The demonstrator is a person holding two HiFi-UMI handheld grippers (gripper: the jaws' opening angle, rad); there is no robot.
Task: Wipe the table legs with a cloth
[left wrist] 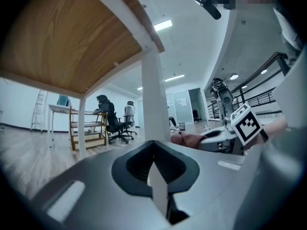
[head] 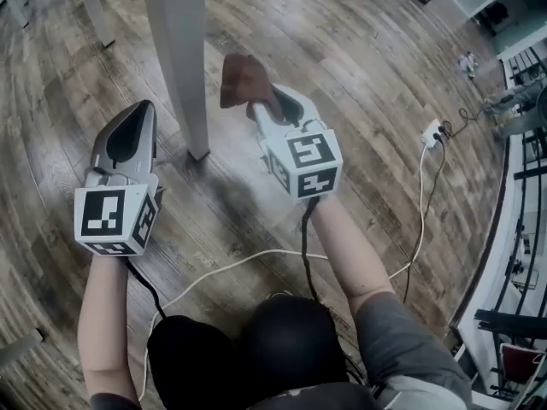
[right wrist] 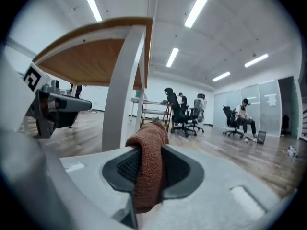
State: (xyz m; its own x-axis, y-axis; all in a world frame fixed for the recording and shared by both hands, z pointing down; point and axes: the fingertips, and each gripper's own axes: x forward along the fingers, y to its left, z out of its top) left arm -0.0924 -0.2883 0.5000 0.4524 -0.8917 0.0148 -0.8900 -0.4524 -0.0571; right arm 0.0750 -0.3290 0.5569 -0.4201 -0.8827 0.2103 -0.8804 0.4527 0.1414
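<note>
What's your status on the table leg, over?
Left gripper shut, empty. Right gripper shut on brown cloth, beside white table leg, apparently not yet touching. White cable on floor behind; nothing between cloth and leg.

The left gripper (head: 137, 120) and right gripper (head: 261, 109) had pale grey shells with dark recesses round the jaws, each backed by a white cube (head: 115, 219) bearing black square markers. A black cable (head: 305, 254) ran from each. The person wore a grey short sleeve (head: 402, 340).
</note>
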